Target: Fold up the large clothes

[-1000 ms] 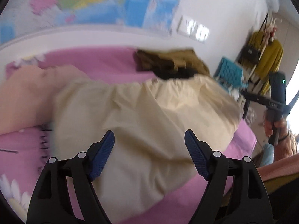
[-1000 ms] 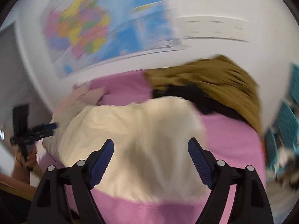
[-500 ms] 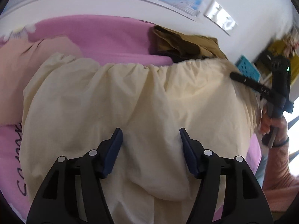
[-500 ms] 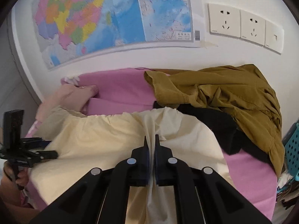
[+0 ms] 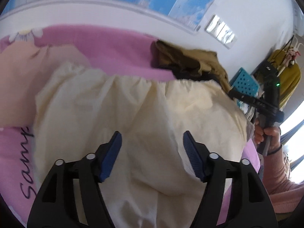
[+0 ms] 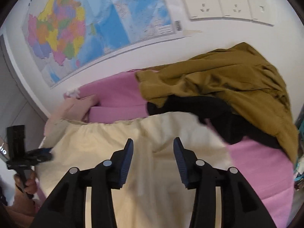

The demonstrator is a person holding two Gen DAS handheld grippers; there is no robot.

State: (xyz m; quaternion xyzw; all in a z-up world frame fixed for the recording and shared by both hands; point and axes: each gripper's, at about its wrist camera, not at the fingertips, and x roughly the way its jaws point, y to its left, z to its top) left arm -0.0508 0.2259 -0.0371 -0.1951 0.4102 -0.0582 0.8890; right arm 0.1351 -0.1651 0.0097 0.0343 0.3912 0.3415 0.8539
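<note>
Cloth [image 5: 117, 114], big and cream, fills the middle of both views, on the pink bed [image 5: 106, 45]. Both grippers [image 5: 152, 155] [image 6: 153, 160] hang wide open above it, holding nothing. A grab may bunch it, maybe catching the brown coat [image 6: 228, 79] at upper right.

Cream garment [image 5: 144, 114]: thin matt cloth, finely creased. Pink bed sheet [image 6: 260, 172]: smooth matt cloth. Olive jacket [image 6: 228, 79]: heavier matt cloth, rumpled. Black garment [image 6: 224, 117]: matt cloth. Left gripper [image 5: 152, 152] and right gripper [image 6: 152, 159]: black matt plastic, fingers [image 6: 126, 159] with blue ribbed pads, bright metal rivets. Wall map [image 6: 91, 24]: glossy paper. Sockets [image 6: 224, 5]: smooth white plastic.
</note>
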